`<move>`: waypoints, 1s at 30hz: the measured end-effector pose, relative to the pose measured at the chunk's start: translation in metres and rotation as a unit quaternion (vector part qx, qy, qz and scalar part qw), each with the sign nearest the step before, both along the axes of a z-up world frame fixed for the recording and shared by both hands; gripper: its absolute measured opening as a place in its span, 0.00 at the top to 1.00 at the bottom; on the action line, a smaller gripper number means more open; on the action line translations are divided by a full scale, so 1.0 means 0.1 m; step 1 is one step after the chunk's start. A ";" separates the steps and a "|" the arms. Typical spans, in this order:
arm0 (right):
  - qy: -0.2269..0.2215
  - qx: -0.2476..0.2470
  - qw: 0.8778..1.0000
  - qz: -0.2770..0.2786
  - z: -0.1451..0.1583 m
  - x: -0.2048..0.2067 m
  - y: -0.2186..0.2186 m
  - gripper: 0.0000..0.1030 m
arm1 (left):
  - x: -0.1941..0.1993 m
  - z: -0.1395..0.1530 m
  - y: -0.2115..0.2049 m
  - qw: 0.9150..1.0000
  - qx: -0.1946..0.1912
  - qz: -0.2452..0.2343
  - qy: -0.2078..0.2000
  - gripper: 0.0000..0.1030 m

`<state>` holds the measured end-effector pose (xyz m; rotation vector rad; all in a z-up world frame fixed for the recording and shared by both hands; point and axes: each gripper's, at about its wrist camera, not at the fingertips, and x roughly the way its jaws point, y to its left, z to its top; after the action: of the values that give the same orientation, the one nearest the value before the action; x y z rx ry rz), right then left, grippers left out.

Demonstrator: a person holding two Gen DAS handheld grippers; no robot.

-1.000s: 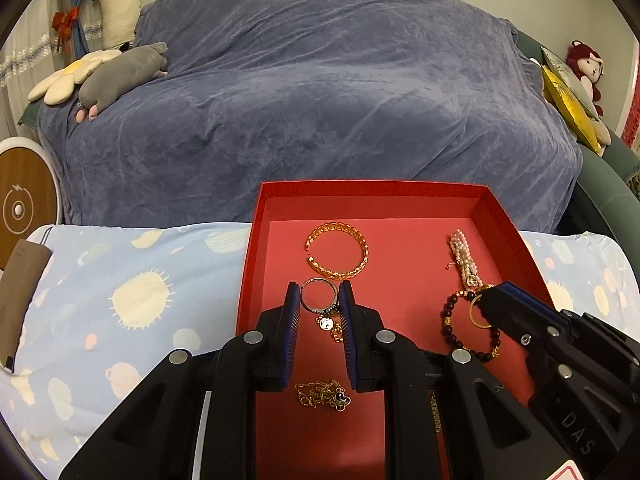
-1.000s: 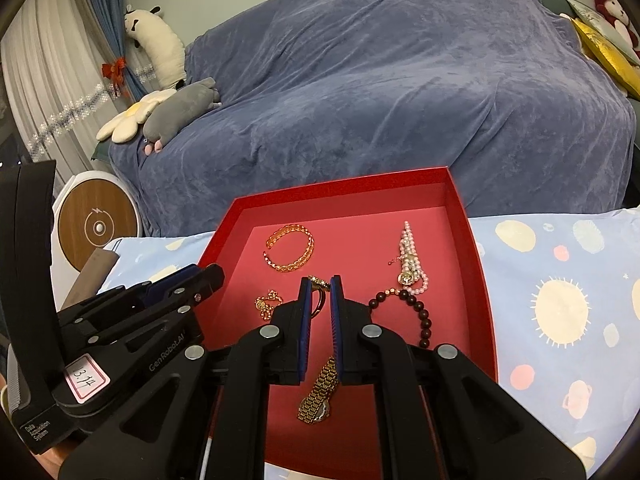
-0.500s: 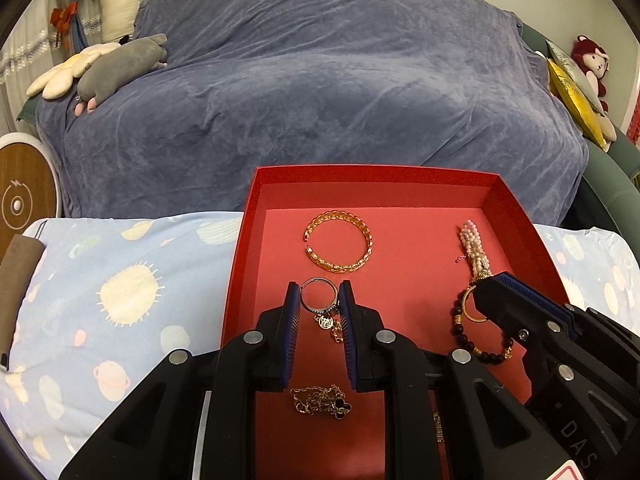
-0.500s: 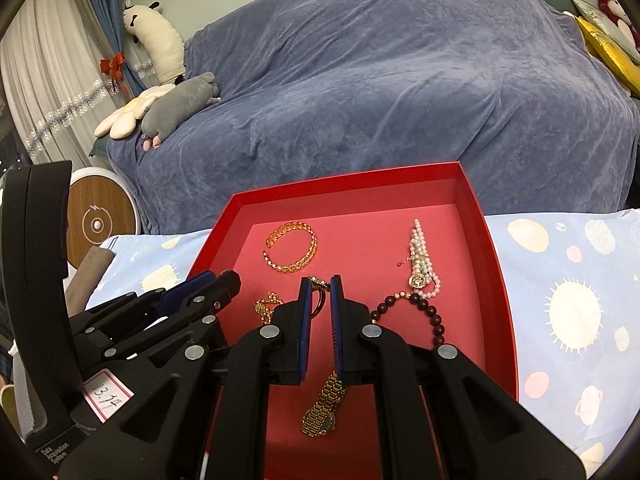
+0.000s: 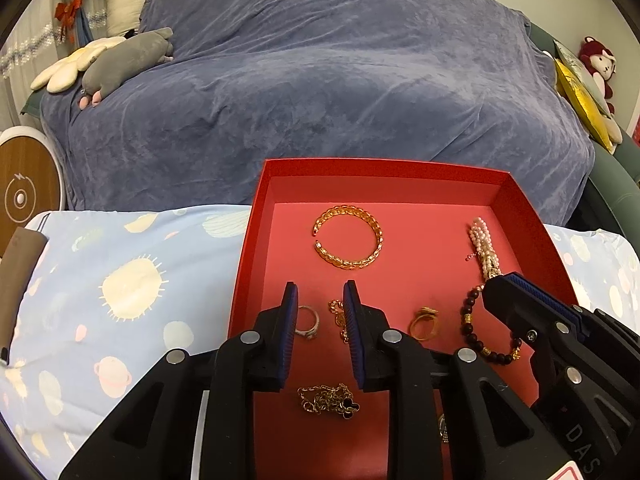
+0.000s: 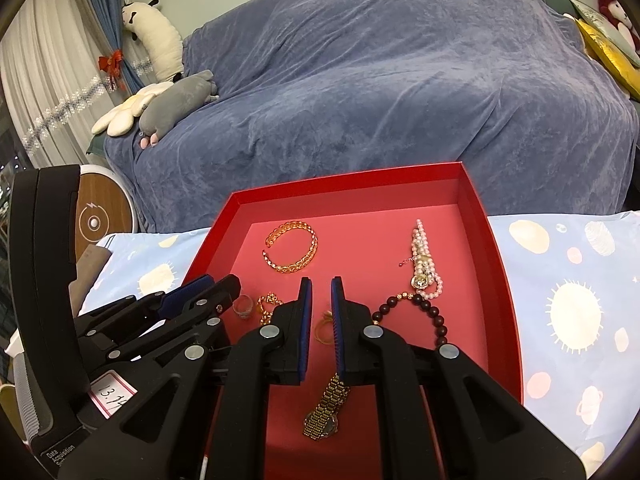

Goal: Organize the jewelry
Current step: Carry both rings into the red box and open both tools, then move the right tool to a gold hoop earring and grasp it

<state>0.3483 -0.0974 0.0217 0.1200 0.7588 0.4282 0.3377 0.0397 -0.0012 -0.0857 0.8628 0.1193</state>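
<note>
Inside the red tray [image 5: 244,264], on the patterned cloth of the desk [image 5: 120,280], both claws hover low over the jewelry. The left claw [image 5: 320,300] is now spread and holds nothing; a second ago it was pinching the silver ring [image 5: 308,322], which now lies on the tray floor just inside its left finger, with a small gold charm chain [image 5: 338,314] close by its right finger. The ring has been let go — so one piece looks placed.

The right claw [image 6: 320,300] has parted slightly too, its jaws a narrow gap apart, and the gold ring [image 6: 324,326] it carried a moment ago lies on the tray between and just below its tips. I cannot tell whether a finger still touches it.

Ahead of the left claw lies the gold bangle [image 5: 348,238]; to the right of it, the pearl strand [image 5: 484,244] and the dark bead bracelet [image 5: 480,328] under the right claw's arm. Beneath the right claw's fingers lies the gold watch [image 6: 326,408], and a thin gold necklace [image 5: 326,398] lies under the left claw.

By my reckoning both rings are set down side by side, and the tangled chains and the watch are what is left to sort — fiddly things for stiff fingers.
</note>
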 end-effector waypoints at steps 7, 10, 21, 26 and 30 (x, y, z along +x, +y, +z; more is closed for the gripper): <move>-0.005 0.003 1.000 -0.003 0.06 -0.03 -0.04 0.90 | -0.03 0.09 -0.03 1.000 0.008 0.003 -0.012 0.66; -0.007 0.002 1.000 -0.004 0.11 -0.07 -0.08 0.89 | -0.06 0.15 -0.05 1.000 0.011 -0.001 -0.016 0.66; -0.021 -0.023 0.999 -0.010 0.40 -0.39 -0.27 0.78 | -0.34 0.45 -0.19 0.999 0.033 -0.013 -0.030 0.51; -0.033 -0.031 0.999 -0.021 0.71 -0.67 -0.49 0.74 | -0.57 0.70 -0.14 0.999 0.010 -0.007 -0.034 0.42; -0.043 -0.023 0.998 -0.030 0.90 -0.99 -0.74 0.66 | -0.81 0.92 -0.12 0.999 -0.005 -0.001 -0.043 0.42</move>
<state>0.2490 -0.1710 0.1122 0.0809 0.6774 0.3576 0.2566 0.0281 0.0908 -0.0975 0.7767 0.1083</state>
